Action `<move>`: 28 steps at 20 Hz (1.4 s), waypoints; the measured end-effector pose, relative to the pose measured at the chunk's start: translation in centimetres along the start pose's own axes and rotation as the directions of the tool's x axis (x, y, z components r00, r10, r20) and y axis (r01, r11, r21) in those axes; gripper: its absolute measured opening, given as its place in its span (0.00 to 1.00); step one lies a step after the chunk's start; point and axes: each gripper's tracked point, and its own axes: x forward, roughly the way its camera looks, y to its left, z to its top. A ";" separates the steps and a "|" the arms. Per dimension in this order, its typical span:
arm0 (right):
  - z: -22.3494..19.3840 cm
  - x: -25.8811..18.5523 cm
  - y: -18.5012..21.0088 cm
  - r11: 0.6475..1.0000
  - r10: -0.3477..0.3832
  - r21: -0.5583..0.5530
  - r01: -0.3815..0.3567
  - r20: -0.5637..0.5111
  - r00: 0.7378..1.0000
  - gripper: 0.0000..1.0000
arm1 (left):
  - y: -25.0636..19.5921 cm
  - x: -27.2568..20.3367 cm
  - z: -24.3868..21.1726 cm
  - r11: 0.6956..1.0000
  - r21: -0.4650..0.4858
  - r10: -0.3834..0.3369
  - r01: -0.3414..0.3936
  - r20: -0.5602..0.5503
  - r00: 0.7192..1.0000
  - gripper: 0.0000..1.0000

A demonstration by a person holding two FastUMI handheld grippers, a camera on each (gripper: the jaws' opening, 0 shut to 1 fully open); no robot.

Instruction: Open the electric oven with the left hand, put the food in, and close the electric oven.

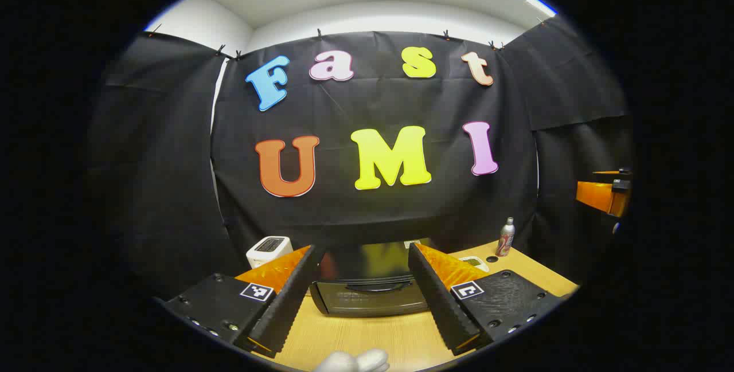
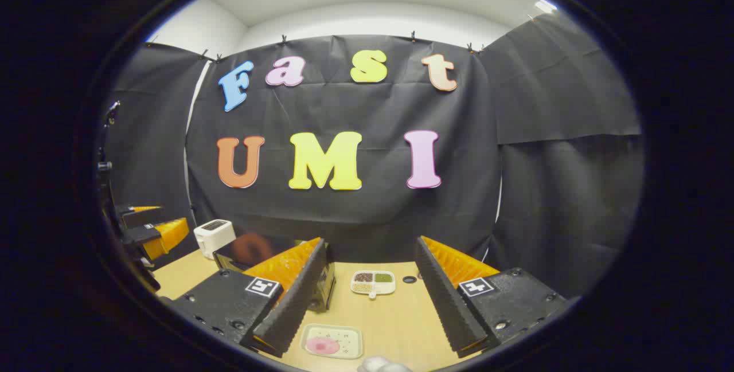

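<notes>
The black electric oven stands on the wooden table straight ahead in the left gripper view, door closed, its handle across the front. My left gripper hovers before it, open, nothing between its fingers. In the right gripper view the oven sits to the left, partly hidden behind one finger. A pink round food item lies on a small pale tray near the table's front. My right gripper is open above and behind that tray, holding nothing.
A white toaster stands left of the oven. A drink can and a table hole are at the right. A divided white dish of grains sits mid-table. The other gripper shows far right, orange and black.
</notes>
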 end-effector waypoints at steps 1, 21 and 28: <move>0.0 0.1 0.1 1.000 0.002 -0.003 -0.002 -0.002 1.000 0.96 | -0.2 0.2 -0.2 1.000 0.000 -0.005 0.005 -0.001 1.000 0.96; 0.4 0.4 0.3 0.999 -0.019 -0.035 0.018 -0.027 0.999 0.97 | -2.0 6.3 -5.4 1.000 -0.009 -0.028 0.028 -0.037 0.999 0.96; 0.0 -0.6 -1.2 0.995 -0.089 -0.059 0.085 -0.061 0.994 0.96 | -3.6 12.5 -12.7 0.998 -0.029 -0.051 0.047 -0.158 0.986 0.97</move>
